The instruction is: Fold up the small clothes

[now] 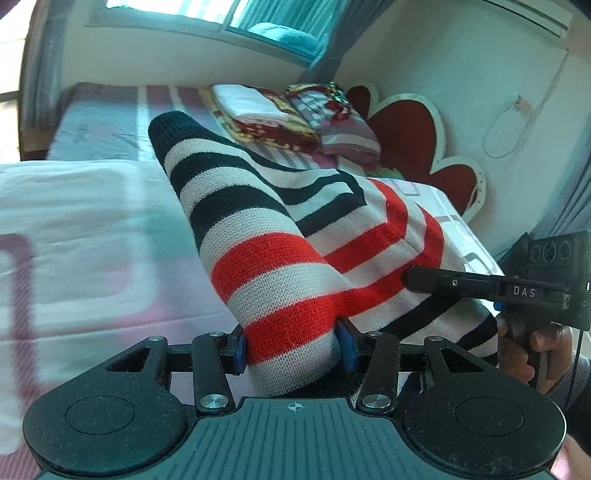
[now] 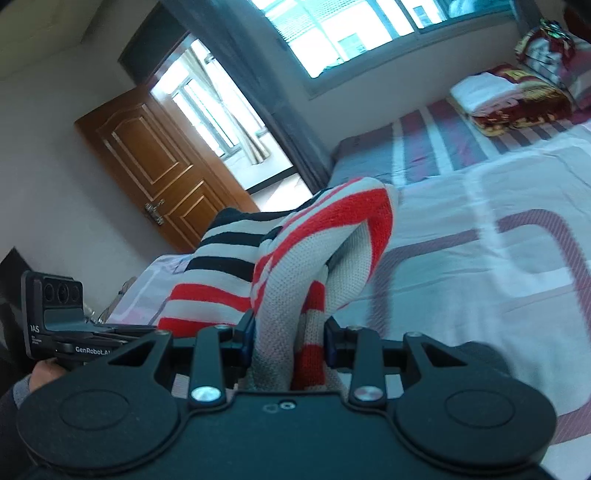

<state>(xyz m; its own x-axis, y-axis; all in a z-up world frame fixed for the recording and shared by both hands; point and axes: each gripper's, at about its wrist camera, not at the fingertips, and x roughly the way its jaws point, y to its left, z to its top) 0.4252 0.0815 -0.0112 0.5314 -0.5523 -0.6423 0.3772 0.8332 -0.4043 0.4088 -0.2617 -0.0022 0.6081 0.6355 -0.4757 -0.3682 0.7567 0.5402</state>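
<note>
Above the bed [image 1: 92, 229], each hand-held gripper [image 1: 291, 345] [image 2: 290, 341] clamps the striped sweater's [image 1: 280, 236] bunched edge.

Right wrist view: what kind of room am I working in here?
A bedroom, most likely: a bed with a patterned cover, folded bedding stacked at its far end, and a wooden door beside a window.

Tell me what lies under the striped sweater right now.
Under the striped sweater, held by the left gripper and right gripper, is the bed's pink-and-white patterned cover. Whatever lies directly beneath the knit is hidden.
</note>
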